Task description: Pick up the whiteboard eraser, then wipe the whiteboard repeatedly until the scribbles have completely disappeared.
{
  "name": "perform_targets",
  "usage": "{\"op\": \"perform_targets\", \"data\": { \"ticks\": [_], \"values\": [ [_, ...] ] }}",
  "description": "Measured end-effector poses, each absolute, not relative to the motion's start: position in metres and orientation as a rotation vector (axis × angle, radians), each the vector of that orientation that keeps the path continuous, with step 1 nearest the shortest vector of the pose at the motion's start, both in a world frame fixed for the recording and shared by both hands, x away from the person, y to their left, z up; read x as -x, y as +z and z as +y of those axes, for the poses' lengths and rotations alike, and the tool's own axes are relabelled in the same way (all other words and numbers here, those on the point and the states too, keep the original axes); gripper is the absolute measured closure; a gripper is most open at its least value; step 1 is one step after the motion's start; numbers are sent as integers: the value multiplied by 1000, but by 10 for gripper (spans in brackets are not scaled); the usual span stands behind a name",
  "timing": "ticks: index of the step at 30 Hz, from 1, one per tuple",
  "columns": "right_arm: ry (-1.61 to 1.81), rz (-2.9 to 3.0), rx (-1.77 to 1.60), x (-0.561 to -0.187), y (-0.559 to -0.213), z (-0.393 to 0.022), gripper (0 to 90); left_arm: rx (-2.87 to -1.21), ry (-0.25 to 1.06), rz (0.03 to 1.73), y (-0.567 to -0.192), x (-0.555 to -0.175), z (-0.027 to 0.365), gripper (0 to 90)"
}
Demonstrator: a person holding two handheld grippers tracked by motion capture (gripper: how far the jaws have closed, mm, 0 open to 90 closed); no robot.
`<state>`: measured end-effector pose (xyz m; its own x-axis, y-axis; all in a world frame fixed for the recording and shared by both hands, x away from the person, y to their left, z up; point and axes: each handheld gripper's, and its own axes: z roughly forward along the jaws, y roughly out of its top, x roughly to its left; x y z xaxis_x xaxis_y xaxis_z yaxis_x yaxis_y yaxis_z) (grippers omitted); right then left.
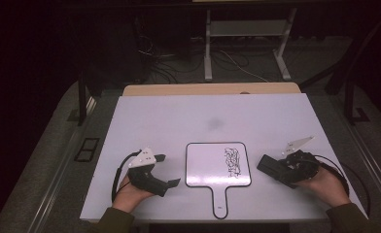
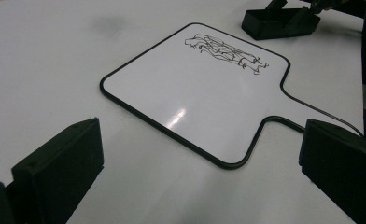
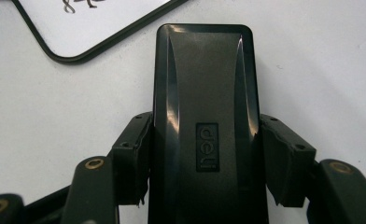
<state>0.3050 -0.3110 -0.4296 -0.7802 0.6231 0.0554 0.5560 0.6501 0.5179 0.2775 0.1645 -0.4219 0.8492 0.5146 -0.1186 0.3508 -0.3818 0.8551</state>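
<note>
- Clamping a black eraser (image 3: pixel 204 126) by its two long sides, the right gripper (image 3: pixel 204 158) holds it just right of the small whiteboard (image 1: pixel 213 162).
- The eraser (image 1: pixel 271 167) sits low over the white surface (image 1: pixel 179 116), near the board's right edge.
- Black scribbles (image 1: pixel 232 160) mark the right part of the board, whose handle points toward the person.
- The left gripper (image 1: pixel 166 170) rests left of the board, its jaws spread wide with nothing between them.

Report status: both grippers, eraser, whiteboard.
Right gripper shut on black rectangular plastic eraser, right of the board. Left gripper open, holding nothing. Small black-rimmed paddle whiteboard flat on table, scribble unerased. Nothing between eraser and scribble.
</note>
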Motion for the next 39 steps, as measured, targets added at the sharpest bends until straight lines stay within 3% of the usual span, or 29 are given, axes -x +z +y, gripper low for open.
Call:
{"op": "perform_targets", "data": {
  "ticks": [39],
  "values": [
    [939,2706,-992,-321,-400,-308,389,-2022,203,643,-424,-277,163,0]
  ]
}}
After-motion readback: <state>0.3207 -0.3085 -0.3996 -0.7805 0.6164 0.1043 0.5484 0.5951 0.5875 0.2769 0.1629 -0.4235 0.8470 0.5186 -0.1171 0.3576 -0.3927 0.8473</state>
